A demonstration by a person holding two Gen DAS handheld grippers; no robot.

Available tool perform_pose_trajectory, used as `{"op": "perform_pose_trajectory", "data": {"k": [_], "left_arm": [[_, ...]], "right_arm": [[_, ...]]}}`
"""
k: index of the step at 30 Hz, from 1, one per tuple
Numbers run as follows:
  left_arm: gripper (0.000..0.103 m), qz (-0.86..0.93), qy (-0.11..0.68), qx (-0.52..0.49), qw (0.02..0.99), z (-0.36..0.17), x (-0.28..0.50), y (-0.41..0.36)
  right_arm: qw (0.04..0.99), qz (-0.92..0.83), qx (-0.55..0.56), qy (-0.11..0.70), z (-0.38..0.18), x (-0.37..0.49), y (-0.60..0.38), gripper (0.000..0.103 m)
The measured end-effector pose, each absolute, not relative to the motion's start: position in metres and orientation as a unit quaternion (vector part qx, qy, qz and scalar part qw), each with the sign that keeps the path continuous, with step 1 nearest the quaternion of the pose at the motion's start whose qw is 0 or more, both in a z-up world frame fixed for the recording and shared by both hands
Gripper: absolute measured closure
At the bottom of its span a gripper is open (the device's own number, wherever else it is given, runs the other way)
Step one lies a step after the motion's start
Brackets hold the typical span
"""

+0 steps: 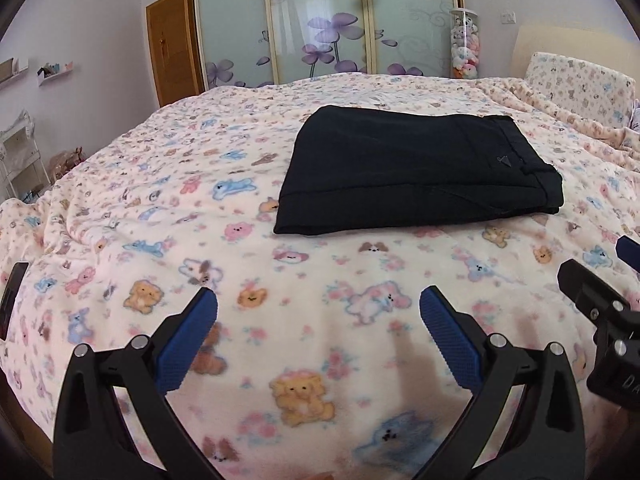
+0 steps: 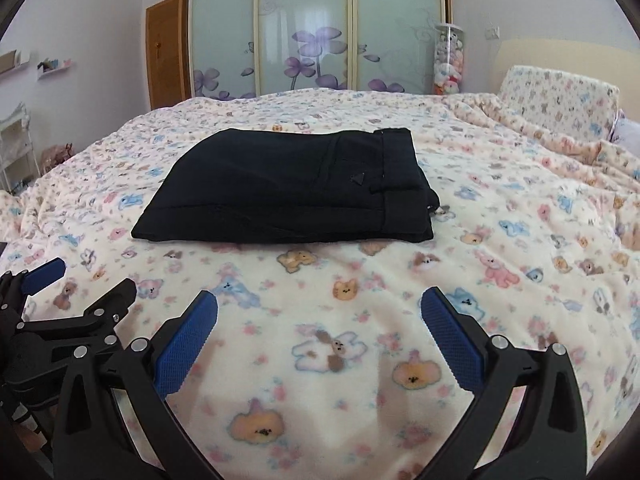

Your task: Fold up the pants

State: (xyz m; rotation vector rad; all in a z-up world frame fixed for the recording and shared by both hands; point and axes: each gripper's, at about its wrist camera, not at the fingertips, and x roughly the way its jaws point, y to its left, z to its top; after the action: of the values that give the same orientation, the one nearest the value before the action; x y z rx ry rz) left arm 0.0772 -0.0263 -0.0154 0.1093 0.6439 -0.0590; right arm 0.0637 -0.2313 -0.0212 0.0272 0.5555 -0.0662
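Pants [image 1: 416, 172], black, lie folded into a flat rectangle on the bed's teddy-bear blanket [image 1: 160, 200], toward the middle of the bed and well in from its near edge, waistband end turned toward the pillow [image 1: 580, 88] side. A small triangular badge [image 2: 357, 178] shows near the waistband. Both tools hover over the near edge of the bed, clear of the garment. The left gripper [image 1: 318, 308] has its blue-padded fingers [image 1: 188, 344] spread wide with nothing between them; the right gripper [image 2: 319, 308] stands likewise apart and empty. Each tool shows at the side of the other's view. Beyond the far edge stands a wardrobe [image 2: 316, 28] with frosted doors bearing purple flowers.
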Motion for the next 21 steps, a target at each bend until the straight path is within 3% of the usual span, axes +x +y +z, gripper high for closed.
{"op": "perform_pose_trajectory", "data": {"k": [21], "left_arm": [[0.002, -0.058, 0.317, 0.043, 0.946, -0.022, 0.082, -0.037]], "right_arm": [[0.961, -0.072, 0.050, 0.264, -0.022, 0.061, -0.252, 0.001]]}}
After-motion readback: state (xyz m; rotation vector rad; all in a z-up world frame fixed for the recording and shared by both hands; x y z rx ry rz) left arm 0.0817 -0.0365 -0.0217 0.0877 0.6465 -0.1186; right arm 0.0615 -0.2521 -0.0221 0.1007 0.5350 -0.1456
